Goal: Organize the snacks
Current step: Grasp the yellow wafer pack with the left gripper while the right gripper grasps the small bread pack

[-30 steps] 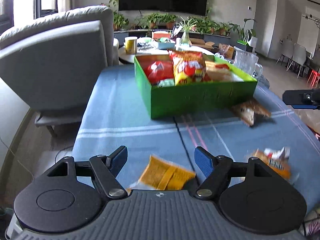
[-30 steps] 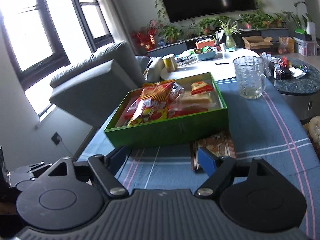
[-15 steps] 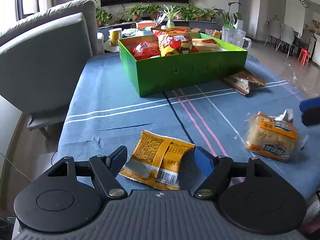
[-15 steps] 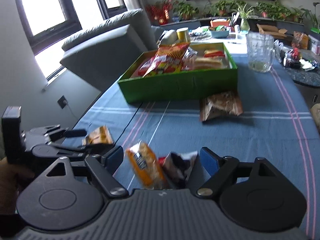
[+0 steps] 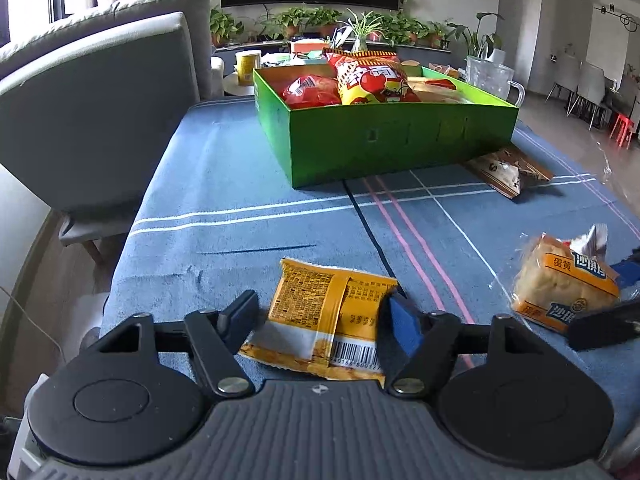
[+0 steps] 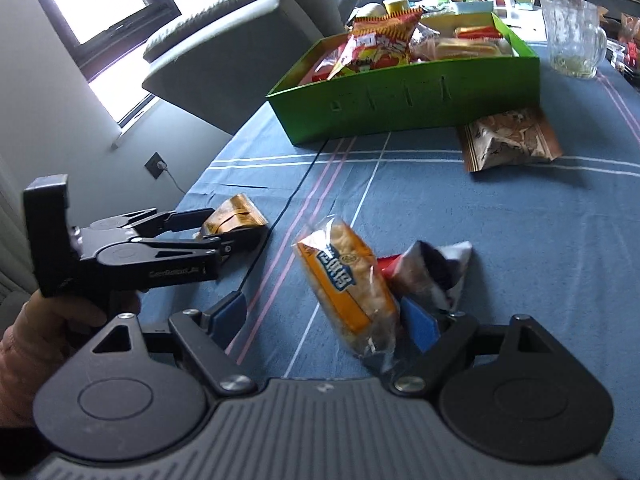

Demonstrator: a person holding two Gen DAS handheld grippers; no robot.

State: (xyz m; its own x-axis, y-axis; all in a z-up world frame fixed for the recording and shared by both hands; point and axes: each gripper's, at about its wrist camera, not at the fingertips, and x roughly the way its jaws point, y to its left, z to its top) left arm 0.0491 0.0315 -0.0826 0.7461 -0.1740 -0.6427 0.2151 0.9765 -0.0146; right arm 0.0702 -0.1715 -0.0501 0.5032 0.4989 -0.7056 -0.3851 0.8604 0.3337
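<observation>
A flat yellow snack packet [image 5: 320, 312] lies on the blue cloth between the fingers of my left gripper [image 5: 324, 316]. Its jaws are closing around the packet, and the packet looks undeformed. From the right wrist view the left gripper [image 6: 240, 226] straddles that yellow packet [image 6: 236, 212]. An orange bread packet [image 6: 348, 284] lies tilted between the wide-open fingers of my right gripper [image 6: 324, 316], close to the right pad, with the left pad well clear. The green box [image 5: 400, 136] holds several snack bags at the far side.
A brown packet [image 6: 508, 140] lies against the box's front right corner. A dark and white wrapper [image 6: 436, 268] sits beside the bread. A glass mug [image 6: 572, 36] stands right of the box, a grey armchair [image 5: 100, 100] left of the table. A person's hand [image 6: 48, 320] holds the left gripper.
Both grippers dropped toward the cloth. The left jaws narrowed around the yellow packet. The right gripper tipped down, so the bread packet now lies between its fingers.
</observation>
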